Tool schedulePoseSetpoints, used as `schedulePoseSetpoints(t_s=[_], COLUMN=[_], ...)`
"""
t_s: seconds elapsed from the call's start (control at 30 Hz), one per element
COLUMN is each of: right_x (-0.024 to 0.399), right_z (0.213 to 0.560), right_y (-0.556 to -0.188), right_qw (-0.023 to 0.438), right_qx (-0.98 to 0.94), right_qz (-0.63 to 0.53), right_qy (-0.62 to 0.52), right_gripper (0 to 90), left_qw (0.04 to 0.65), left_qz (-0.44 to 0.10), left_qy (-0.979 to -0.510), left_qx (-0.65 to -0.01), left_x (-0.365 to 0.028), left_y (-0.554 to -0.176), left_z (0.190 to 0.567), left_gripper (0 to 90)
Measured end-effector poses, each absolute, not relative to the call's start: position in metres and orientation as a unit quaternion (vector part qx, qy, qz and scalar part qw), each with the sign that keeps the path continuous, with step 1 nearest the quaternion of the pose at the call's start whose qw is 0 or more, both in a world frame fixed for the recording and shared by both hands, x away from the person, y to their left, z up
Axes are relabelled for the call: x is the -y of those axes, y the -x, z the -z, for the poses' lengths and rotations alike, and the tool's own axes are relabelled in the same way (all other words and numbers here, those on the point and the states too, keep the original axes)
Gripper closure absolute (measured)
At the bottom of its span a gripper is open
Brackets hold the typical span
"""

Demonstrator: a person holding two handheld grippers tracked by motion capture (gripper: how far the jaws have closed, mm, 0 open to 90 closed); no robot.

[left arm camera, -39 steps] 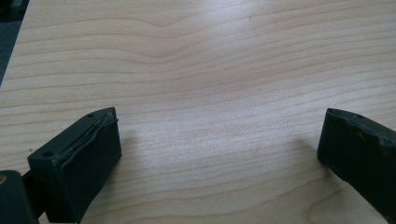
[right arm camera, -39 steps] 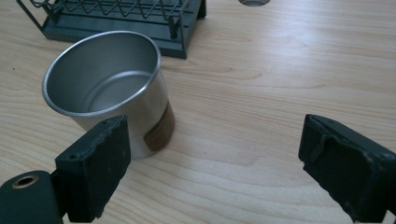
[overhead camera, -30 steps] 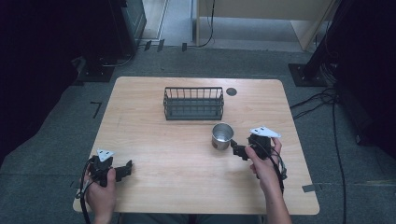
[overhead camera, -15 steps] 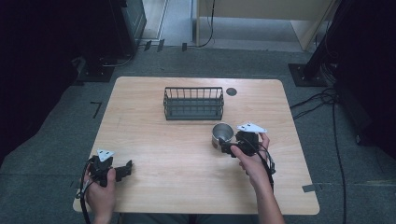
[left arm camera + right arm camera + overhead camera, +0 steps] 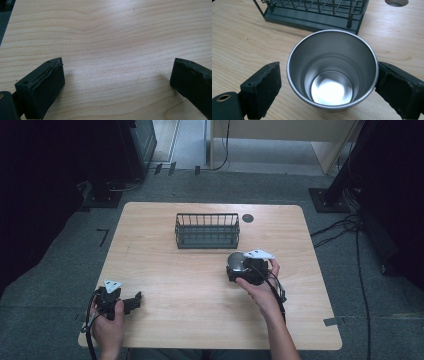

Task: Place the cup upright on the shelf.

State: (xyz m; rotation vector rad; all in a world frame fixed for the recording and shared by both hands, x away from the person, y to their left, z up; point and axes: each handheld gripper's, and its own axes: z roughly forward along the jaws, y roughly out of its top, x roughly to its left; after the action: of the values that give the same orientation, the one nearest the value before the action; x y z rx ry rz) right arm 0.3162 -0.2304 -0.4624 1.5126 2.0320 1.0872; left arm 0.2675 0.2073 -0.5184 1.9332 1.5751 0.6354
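A shiny steel cup [image 5: 234,259] [image 5: 332,75] stands upright and empty on the wooden table [image 5: 175,280], just in front of the wire basket. My right gripper [image 5: 234,270] [image 5: 328,68] reaches around it from the near side, one jaw on each side of the cup. The jaws have just been closing a little. The right pad [image 5: 397,87] sits at the cup's wall, while a narrow gap shows at the left pad [image 5: 265,85]. My left gripper [image 5: 132,301] [image 5: 117,67] rests open at the near left, with bare wood between its jaws.
A dark wire basket [image 5: 207,231] [image 5: 312,15] stands empty at the back middle of the table. A round cable hole [image 5: 248,218] [image 5: 396,2] lies to its right. Dark equipment and cables ring the table on the floor.
The right hand slid left and slightly forward, bringing its jaws from beside the cup to around it. The left hand and the cup stayed put.
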Motion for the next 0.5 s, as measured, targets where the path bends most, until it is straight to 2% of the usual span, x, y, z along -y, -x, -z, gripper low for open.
schedulePoseSetpoints(t_s=[0.5], right_x=[0.216], right_z=[0.474], right_y=[-0.329], right_qw=[0.217], right_qx=[-0.729], right_qz=[-0.347], right_qy=[-0.549], right_gripper=[10.8], left_qw=[0.280], left_qz=[-0.237], left_qy=[-0.721], left_qx=[-0.588], left_x=[-0.207], left_y=[-0.268], left_z=[0.518], left_gripper=[0.0])
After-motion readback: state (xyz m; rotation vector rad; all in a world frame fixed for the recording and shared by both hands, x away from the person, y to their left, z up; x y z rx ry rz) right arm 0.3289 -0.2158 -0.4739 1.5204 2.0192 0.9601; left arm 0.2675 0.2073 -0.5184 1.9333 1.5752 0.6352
